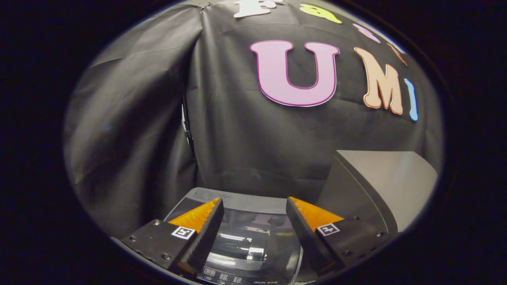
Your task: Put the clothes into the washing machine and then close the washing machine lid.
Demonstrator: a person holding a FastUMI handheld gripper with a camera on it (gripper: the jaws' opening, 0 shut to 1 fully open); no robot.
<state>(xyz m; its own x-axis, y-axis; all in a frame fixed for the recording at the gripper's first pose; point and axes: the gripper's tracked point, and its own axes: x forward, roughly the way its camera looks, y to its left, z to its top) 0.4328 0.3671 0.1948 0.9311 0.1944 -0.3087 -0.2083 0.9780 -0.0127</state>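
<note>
A grey top-loading washing machine (237, 200) stands below and just ahead of my fingers. Its dark glass lid (253, 233) lies flat and shut over the tub, with reflections on it. A control panel (233, 277) runs along the machine's near edge. My gripper (254, 211) hovers above the lid, open, with nothing between its fingers. No clothes are visible through the glass that I can make out.
A grey box-like cabinet (380, 186) stands to the right of the machine, close to my right finger. The booth's black cloth wall hangs right behind the machine and folds around on the left.
</note>
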